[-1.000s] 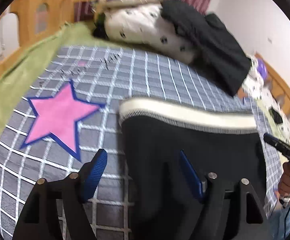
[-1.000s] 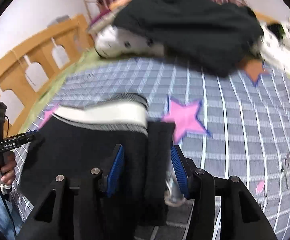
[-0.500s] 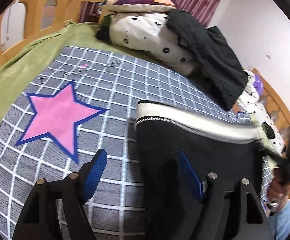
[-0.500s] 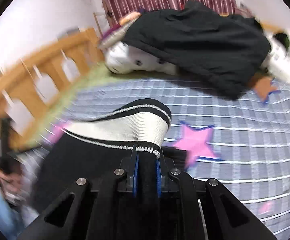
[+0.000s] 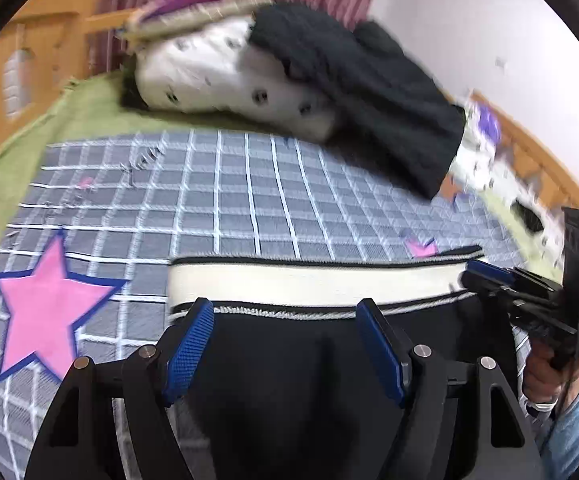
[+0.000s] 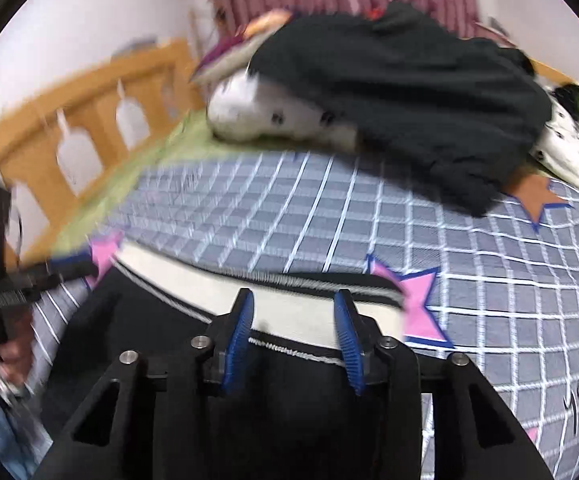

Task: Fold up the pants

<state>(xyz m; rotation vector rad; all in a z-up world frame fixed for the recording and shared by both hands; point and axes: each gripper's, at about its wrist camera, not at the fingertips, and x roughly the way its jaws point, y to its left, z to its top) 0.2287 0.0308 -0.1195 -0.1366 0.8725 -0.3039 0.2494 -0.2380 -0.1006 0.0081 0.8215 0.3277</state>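
Note:
Black pants [image 5: 289, 380] with a broad white waistband [image 5: 309, 284] lie flat on a grey checked bedspread [image 5: 249, 200]. My left gripper [image 5: 283, 312] hovers open over the pants just below the waistband, its blue pads not touching the cloth. In the right wrist view, my right gripper [image 6: 293, 304] has its jaws opening. The waistband [image 6: 169, 276] lies flat between and under the pads, which do not press on it. Each gripper shows in the other's view: the right gripper [image 5: 485, 276] at the waistband's right end, the left gripper [image 6: 69, 266] blurred at its left end.
A white spotted pillow [image 5: 225, 80] and a heaped black garment [image 5: 369, 92] lie at the bed's far end. A wooden rail [image 6: 69, 120] runs along the left side. A pink star [image 5: 45, 312] marks the bedspread left of the pants. A hand [image 5: 541, 372] holds the right gripper.
The right gripper shut on the lifted waistband, then let it go; the waistband now lies flat. The left gripper has moved right, over the pants near the waistband.

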